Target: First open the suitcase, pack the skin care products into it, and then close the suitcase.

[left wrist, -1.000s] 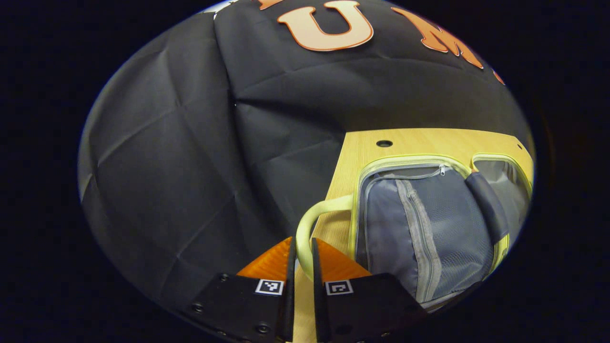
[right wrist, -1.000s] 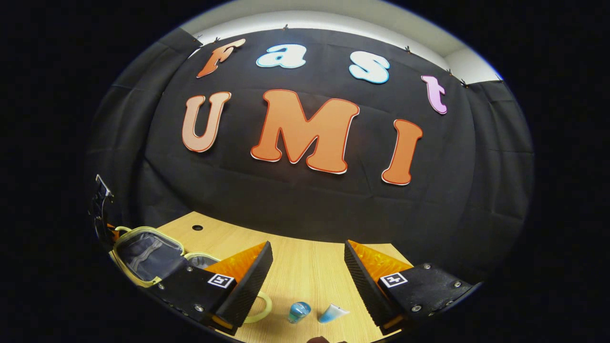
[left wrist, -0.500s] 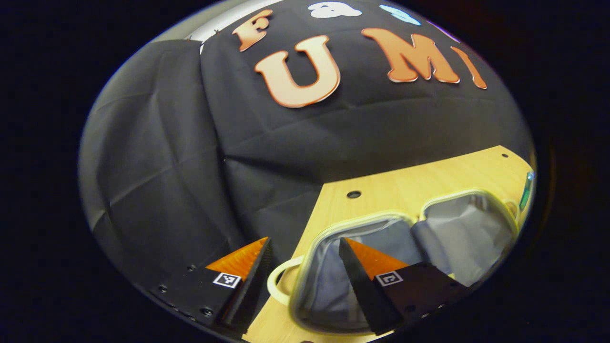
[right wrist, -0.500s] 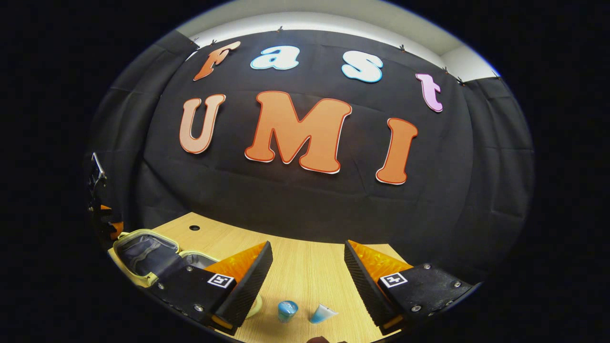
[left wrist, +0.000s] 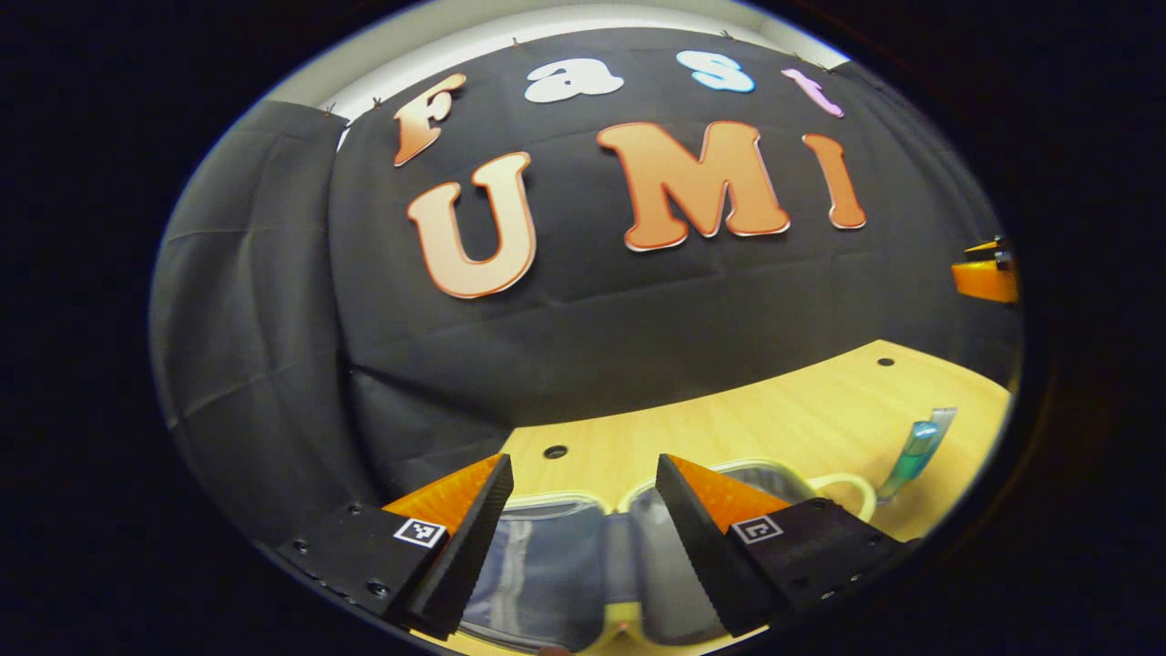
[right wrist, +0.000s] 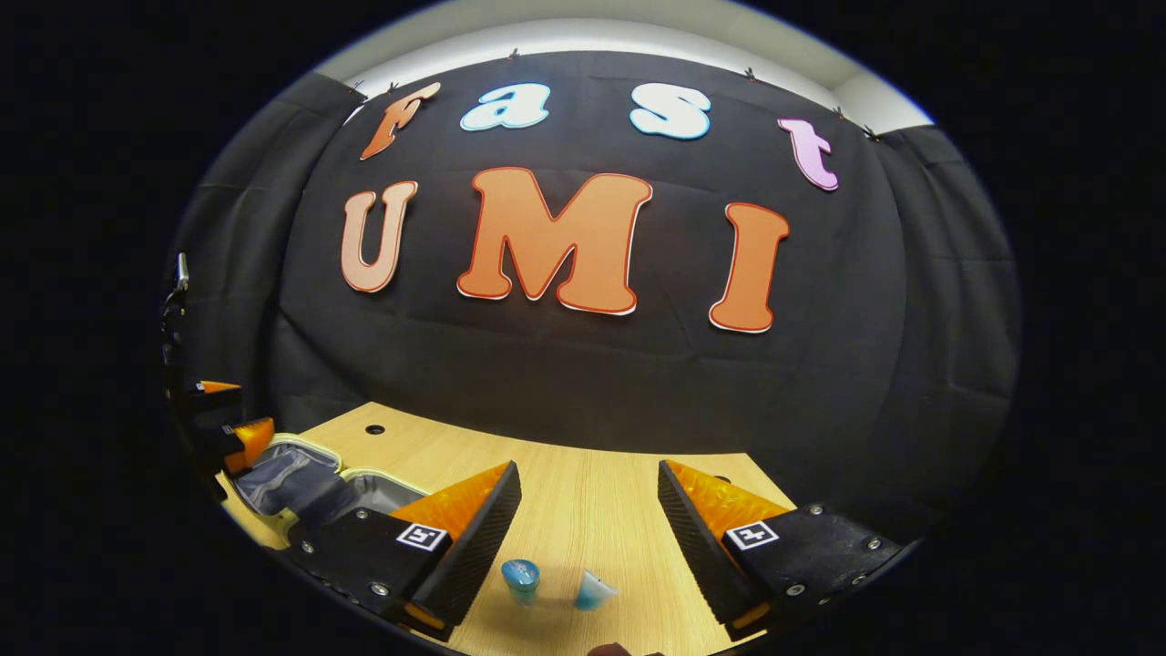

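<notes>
In the left gripper view, the left gripper (left wrist: 583, 538) hangs with its fingers (left wrist: 469, 547) spread wide and released, gripping nothing, just above the pale yellow-rimmed suitcase with a grey fabric lining (left wrist: 565, 569), which lies open flat on the light wooden bench (left wrist: 729, 424) near its left end. The two grey-lined halves lie side by side with a padded grey hinge strip between them, and the suitcase's rim shows between and below the fingers. Just beyond the far half, a pale yellow loop handle (left wrist: 847, 487) lies on the bench, and near it, toward the right side of the bench, stands a tilted translucent teal skin care tube with a clear cap (left wrist: 915, 446). Farther back, a small round hole (left wrist: 555, 452) sits in the bench near its rear edge, and the black cloth wall hangs behind. At the right rim of this view a small part of the right gripper (left wrist: 984, 273) appears, well apart from the suitcase. In the right gripper view, that gripper's own fingers (right wrist: 474, 538) are likewise parted and released, holding nothing, above the front of the bench. Between them, on the wood near the front edge, stand a small round blue-capped skin care jar (right wrist: 521, 578) and, just beside it, the teal tube. Away at the left end of the bench lies the open suitcase, with the left gripper poised over its far half.
</notes>
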### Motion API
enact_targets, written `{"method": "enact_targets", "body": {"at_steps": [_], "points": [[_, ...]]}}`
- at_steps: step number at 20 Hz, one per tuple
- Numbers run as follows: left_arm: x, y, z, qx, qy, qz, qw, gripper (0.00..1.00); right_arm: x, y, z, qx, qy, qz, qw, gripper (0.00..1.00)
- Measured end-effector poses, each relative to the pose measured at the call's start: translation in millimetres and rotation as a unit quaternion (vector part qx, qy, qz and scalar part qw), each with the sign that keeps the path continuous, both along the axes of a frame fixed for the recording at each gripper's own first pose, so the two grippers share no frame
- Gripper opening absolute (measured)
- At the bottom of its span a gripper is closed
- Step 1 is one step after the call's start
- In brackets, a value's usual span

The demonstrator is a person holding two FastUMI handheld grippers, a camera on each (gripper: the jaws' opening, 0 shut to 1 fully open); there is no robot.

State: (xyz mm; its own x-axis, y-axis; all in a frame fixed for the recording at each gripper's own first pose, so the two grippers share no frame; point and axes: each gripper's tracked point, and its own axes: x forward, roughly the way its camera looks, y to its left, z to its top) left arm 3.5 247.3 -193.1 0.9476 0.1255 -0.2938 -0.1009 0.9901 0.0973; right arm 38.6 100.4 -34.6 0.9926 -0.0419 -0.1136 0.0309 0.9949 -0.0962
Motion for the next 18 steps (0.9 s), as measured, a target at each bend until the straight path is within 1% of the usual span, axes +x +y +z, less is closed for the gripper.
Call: {"method": "enact_targets", "body": {"at_steps": [4, 6, 8, 10, 15, 18], "points": [[-0.2, -75.7, -4.9, -0.017, 0.0, -0.048, 0.999, 0.98, -2.3, -9.3, -15.5, -0.003, 0.016, 0.014, 1.0, 0.96], [-1.9, -121.1, -17.8, -0.03, 0.012, -0.085, 0.996, 0.98, -0.3, -11.2, -24.6, 0.0, 0.025, 0.023, 0.999, 0.96], [-3.1, -160.6, -23.8, -0.025, 0.016, -0.117, 0.993, 0.98, 1.8, -12.6, -32.5, 0.003, 0.031, 0.036, 0.999, 0.96], [-4.8, -193.5, -31.5, -0.023, 0.016, -0.137, 0.99, 0.98, 5.0, -14.2, -39.9, -0.001, 0.034, 0.049, 0.998, 0.96], [-6.4, -261.3, -51.4, -0.057, 0.013, -0.155, 0.986, 0.98, 11.7, -30.2, -65.6, -0.007, 0.04, 0.073, 0.997, 0.96], [-6.5, -293.2, -71.8, -0.073, 0.02, -0.156, 0.985, 0.98, 12.8, -38.6, -79.5, -0.027, 0.036, 0.083, 0.996, 0.96]]}}
